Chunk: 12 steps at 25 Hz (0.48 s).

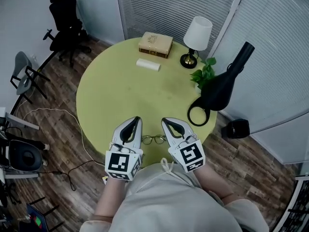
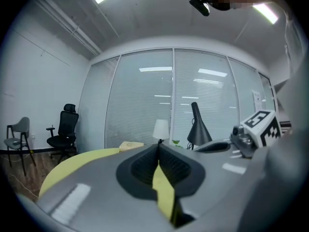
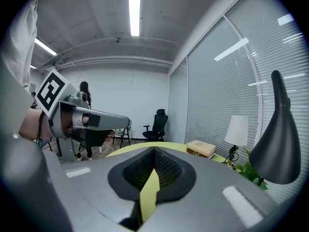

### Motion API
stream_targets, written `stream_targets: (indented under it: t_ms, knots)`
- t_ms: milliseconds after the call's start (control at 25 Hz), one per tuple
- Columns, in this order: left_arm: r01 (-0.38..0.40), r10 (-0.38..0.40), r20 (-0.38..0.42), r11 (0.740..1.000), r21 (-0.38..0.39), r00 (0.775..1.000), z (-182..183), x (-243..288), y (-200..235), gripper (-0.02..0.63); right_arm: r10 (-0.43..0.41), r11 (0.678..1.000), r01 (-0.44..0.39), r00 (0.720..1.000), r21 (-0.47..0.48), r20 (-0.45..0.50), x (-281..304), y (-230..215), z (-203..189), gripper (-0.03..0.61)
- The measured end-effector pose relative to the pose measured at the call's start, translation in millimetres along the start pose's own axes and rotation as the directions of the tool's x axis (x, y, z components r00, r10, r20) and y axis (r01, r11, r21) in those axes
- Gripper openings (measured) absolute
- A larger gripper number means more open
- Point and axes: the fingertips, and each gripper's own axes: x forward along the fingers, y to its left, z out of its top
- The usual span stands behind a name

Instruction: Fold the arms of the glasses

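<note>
Thin-rimmed glasses [image 1: 153, 139] lie on the round yellow-green table [image 1: 111, 93] close to its near edge; whether their arms are folded is too small to tell. My left gripper [image 1: 137, 119] hangs above the table just left of the glasses, its jaws closed tip to tip with nothing in them. My right gripper [image 1: 163, 121] hangs just right of the glasses, also shut and empty. In the left gripper view the left gripper [image 2: 158, 145] points nearly level across the room. The right gripper [image 3: 154, 150] does the same in its own view. The glasses show in neither gripper view.
At the table's far side lie a tan book [image 1: 155, 44] and a small white box [image 1: 147, 65]. A white-shaded lamp [image 1: 197, 35], a green plant [image 1: 205, 74] and a tall black lamp-like object [image 1: 223, 85] stand at the right. A black office chair [image 1: 65, 25] stands on the floor at left.
</note>
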Motion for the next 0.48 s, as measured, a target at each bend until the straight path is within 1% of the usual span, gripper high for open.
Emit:
stream_targets:
  t_ms: [160, 480]
  knots:
    - [0.003, -0.003, -0.01, 1.0, -0.001, 1.0, -2.4, 0.8, -1.8, 0.006, -0.018, 0.999, 0.019, 1.0, 0.028, -0.013, -1.5, -3.6, -2.8, -0.002]
    - [-0.007, 0.007, -0.029, 1.0, -0.016, 1.0, -9.7, 5.3, 0.8, 0.006, -0.016, 0.999, 0.017, 0.999, 0.029, -0.035, 1.2, -4.8, -10.1, -0.002]
